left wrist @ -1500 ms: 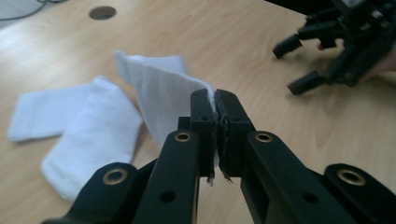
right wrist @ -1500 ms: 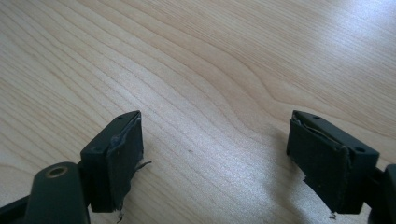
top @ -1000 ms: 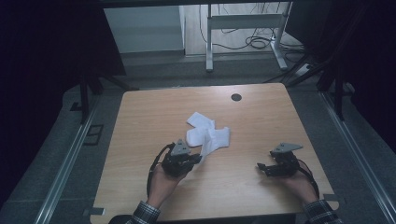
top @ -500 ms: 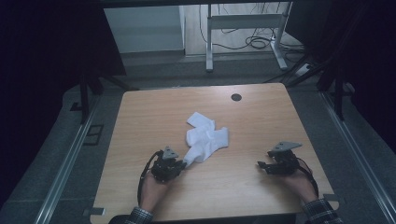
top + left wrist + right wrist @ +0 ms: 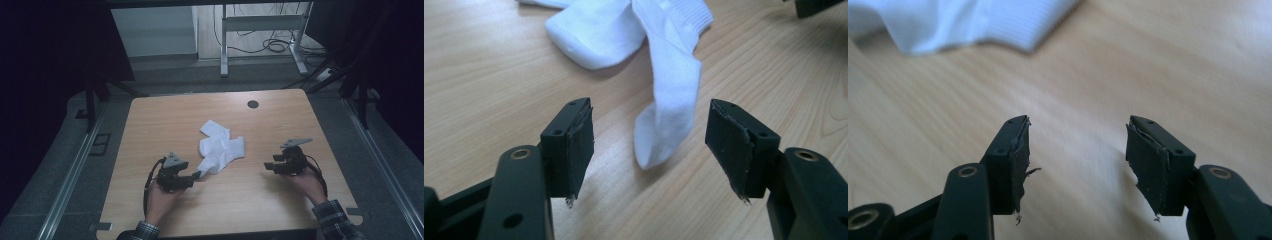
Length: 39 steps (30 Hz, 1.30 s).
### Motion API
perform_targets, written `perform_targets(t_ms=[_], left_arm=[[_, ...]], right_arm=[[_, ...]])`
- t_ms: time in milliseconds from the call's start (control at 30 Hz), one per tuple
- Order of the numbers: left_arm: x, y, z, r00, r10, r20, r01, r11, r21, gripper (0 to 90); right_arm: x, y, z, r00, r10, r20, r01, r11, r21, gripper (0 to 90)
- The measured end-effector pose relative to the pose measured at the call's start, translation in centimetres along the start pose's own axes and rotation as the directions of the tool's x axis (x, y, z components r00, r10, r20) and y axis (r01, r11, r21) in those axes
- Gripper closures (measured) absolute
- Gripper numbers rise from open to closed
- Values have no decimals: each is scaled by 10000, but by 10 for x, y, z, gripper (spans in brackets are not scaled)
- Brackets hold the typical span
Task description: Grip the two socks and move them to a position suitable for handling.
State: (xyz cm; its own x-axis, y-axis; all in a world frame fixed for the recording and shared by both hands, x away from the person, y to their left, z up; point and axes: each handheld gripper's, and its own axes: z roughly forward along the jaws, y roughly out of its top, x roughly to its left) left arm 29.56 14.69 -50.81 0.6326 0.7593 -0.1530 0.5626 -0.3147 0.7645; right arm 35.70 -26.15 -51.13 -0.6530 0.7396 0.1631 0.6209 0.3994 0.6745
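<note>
Two white socks (image 5: 220, 148) lie tangled on the table (image 5: 150, 120) — left tongs (image 5: 651, 137) just opened (nothing gripped), right tongs (image 5: 1078, 150) closing, empty.

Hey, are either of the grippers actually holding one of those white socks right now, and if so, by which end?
Nothing is held. The left gripper has just been opening; a sock tip lies between its jaws, untouched. The right gripper has been closing on bare table.

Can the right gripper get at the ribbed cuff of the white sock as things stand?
Probably yes: the right gripper stands open, and bare table lies between it and the ribbed cuff.
</note>
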Motion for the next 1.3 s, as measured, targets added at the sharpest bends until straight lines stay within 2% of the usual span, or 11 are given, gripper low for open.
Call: perform_targets(t_ms=[200,267,300,500,800,967,1033,1100,1133,1167,1300], left_arm=[[3,-3,1,9996,265,-10,-265,9995,-142,358],[5,-5,2,9997,259,30,-259,9996,-96,377],[6,-6,3,9998,176,62,-175,9998,-78,397],[5,-4,6,9997,136,222,-134,9998,-115,419],[6,2,19,9994,-82,335,90,9997,-235,408],[9,1,22,9988,-302,396,307,9994,-131,443],[10,1,23,9981,-388,488,391,9992,-46,472],[11,0,25,9974,-408,587,403,9991,102,556],[11,0,25,9974,-408,587,403,9991,102,576],[11,0,28,9973,-378,624,355,9987,370,639],[9,4,31,9990,-15,452,-16,9977,671,845]], right_arm=[[4,24,16,9998,-197,-44,195,9994,-298,426],[7,34,24,9988,-484,64,486,9977,-463,432],[10,43,29,9958,-871,275,883,9950,-460,443],[15,65,42,9913,-1244,428,1272,9894,-695,481],[15,88,73,9947,-933,421,963,9924,-762,433],[11,91,94,9971,-616,443,631,9974,-347,419],[12,89,100,9971,-645,414,650,9978,-106,466],[13,87,103,9962,-719,491,716,9974,92,585],[13,87,103,9962,-719,491,716,9974,92,585],[14,86,102,9971,-668,364,664,9977,119,751],[18,88,95,9938,-1043,380,1038,9945,157,824]])
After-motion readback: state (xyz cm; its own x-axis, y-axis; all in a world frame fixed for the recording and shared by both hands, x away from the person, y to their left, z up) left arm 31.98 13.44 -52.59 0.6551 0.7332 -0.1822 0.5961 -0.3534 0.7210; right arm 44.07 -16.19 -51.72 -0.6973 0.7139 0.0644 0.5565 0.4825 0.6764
